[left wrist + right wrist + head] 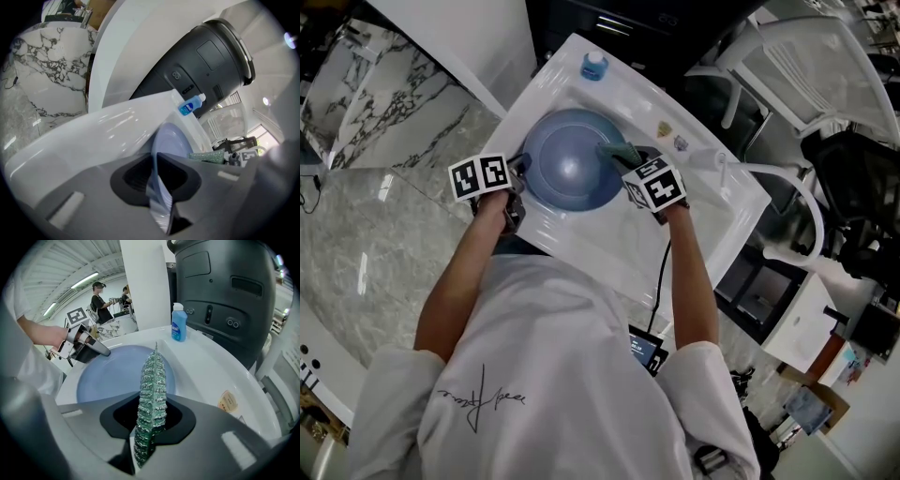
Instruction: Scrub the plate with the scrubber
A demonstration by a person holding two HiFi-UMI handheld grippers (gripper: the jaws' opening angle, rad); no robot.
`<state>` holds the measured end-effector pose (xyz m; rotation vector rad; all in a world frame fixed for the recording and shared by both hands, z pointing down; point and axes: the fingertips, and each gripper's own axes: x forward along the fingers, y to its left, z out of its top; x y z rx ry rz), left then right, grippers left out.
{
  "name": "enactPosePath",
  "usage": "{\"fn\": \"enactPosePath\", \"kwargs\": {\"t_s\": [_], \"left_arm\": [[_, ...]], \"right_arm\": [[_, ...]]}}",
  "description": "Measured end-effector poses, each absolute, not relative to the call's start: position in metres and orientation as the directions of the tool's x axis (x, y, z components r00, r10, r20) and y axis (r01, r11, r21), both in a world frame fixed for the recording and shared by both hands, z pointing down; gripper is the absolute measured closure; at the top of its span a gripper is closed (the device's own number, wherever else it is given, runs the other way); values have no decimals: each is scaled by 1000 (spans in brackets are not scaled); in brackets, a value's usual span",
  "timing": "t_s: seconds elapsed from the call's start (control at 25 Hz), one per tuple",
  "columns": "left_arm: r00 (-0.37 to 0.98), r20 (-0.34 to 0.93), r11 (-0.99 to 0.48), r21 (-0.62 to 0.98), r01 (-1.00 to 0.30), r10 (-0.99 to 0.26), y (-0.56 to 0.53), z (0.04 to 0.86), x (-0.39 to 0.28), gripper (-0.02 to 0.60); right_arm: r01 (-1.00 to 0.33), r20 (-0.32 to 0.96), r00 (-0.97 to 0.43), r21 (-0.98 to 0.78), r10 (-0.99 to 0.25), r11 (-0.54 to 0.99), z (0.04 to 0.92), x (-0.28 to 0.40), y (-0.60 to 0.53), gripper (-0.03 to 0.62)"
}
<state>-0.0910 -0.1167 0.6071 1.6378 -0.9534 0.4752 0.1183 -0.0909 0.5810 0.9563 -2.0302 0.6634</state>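
The blue plate [567,161] sits in the white sink [717,220] with its left rim pinched by the left gripper [158,187]. The right gripper [149,437] clamps the green scrubber [152,385] (held edge-on) over the plate's right side.

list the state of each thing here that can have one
plate: in the sink, rim pinched by the left gripper
scrubber: clamped edge-on in the right gripper, over the plate; contact unclear
left gripper: jaws shut on the plate's rim
right gripper: jaws shut on the scrubber
soap bottle: upright on the sink rim, cap on
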Motion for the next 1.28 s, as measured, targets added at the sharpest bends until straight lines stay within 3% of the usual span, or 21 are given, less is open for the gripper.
{"fn": "enactPosePath", "kwargs": {"t_s": [0.36, 0.76, 1.0, 1.28], "left_arm": [[594, 730, -48, 617, -786, -339, -117, 607, -90, 488], [590, 730, -46, 615, -787, -345, -117, 608, -89, 488], [593, 725, -25, 626, -780, -349, -118, 607, -91, 488], [592, 727, -24, 624, -781, -348, -118, 608, -91, 488]], "right_arm": [[-818, 796, -356, -12, -489, 576, 581, 121, -113, 534], [-892, 782, -286, -7, -554, 451, 571, 117, -136, 534], [-911, 746, -402, -266, -530, 316, 563, 91, -143, 534], [-800, 663, -575, -577, -480, 162, 564, 46, -146, 534]]}}
